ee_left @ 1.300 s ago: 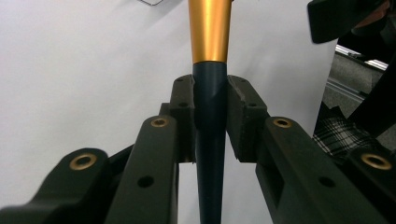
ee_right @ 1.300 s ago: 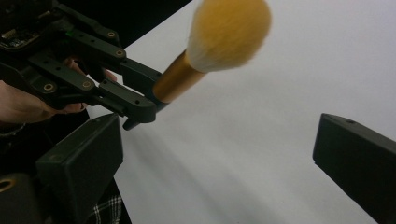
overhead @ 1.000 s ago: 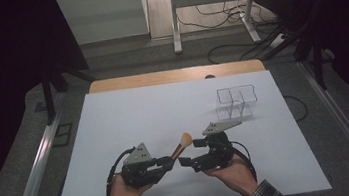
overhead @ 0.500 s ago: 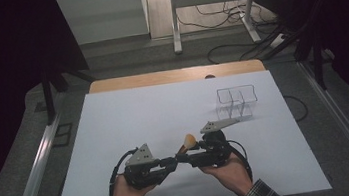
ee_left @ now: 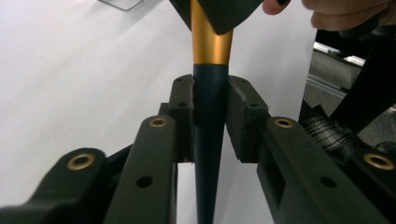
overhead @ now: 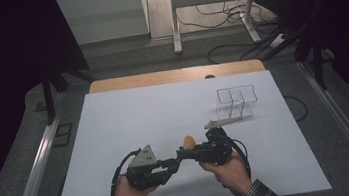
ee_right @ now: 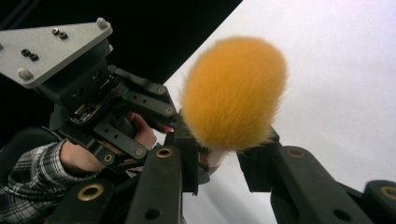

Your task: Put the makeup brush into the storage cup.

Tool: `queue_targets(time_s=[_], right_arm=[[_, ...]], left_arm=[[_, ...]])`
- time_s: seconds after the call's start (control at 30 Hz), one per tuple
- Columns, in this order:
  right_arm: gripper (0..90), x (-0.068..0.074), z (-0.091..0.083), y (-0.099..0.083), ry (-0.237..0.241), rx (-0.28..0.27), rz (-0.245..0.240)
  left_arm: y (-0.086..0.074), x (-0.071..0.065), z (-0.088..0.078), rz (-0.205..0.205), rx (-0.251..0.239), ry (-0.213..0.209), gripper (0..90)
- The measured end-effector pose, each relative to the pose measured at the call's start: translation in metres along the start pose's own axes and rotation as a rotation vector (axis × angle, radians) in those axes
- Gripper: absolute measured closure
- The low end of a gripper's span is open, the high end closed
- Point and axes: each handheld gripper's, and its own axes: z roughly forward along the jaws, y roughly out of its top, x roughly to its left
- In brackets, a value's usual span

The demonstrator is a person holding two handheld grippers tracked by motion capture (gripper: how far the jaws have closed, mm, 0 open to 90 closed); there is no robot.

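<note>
My left claw [overhead: 170, 163] is clamped on the dark tapered handle of the makeup brush [overhead: 188, 141], pads tight on both sides in the left gripper view. My right claw [overhead: 185, 152] has just been closing and now grips the same brush at the gold ferrule, just under the orange bristles [ee_right: 233, 93]. The brush sits in the air between my hands, near the front edge of the counter [overhead: 129, 118], middle of the scene.

Judgement: this is a handover. I should confirm that the right grip is firm on the ferrule before I ease the left off, and keep both hands level to avoid twisting the handle.

The counter is white. A clear wire-edged holder [overhead: 236, 101] stands far right. Cables trail on the floor beyond.
</note>
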Motion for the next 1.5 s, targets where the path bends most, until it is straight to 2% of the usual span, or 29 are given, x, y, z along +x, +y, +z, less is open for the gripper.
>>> queue_targets(time_s=[0.07, 0.13, 0.3, 0.63, 1.13, 1.5], right_arm=[[71.4, 0.001, 0.0, 0.0, -0.006, 0.004, -0.004], [71.4, 0.001, 0.0, 0.0, -0.036, 0.015, -0.025], [71.4, 0.001, -0.001, -0.001, -0.062, 0.019, -0.044], [71.4, 0.001, -0.004, 0.0, -0.08, 0.016, -0.067], [71.4, -0.001, -0.014, 0.003, -0.125, 0.001, -0.111], [71.3, -0.004, -0.025, 0.006, -0.149, -0.028, -0.123]], left_arm=[[0.0, 0.001, 0.0, -0.005, -0.001, 0.0, 70.9], [0.001, 0.001, -0.002, -0.009, -0.002, 0.006, 66.3], [0.001, 0.003, -0.006, -0.014, -0.001, 0.033, 54.2], [-0.001, 0.006, -0.012, -0.019, 0.018, 0.07, 35.7], [-0.007, 0.013, -0.021, -0.051, 0.041, 0.09, 22.0], [-0.012, 0.019, -0.028, -0.072, 0.058, 0.114, 18.1]])
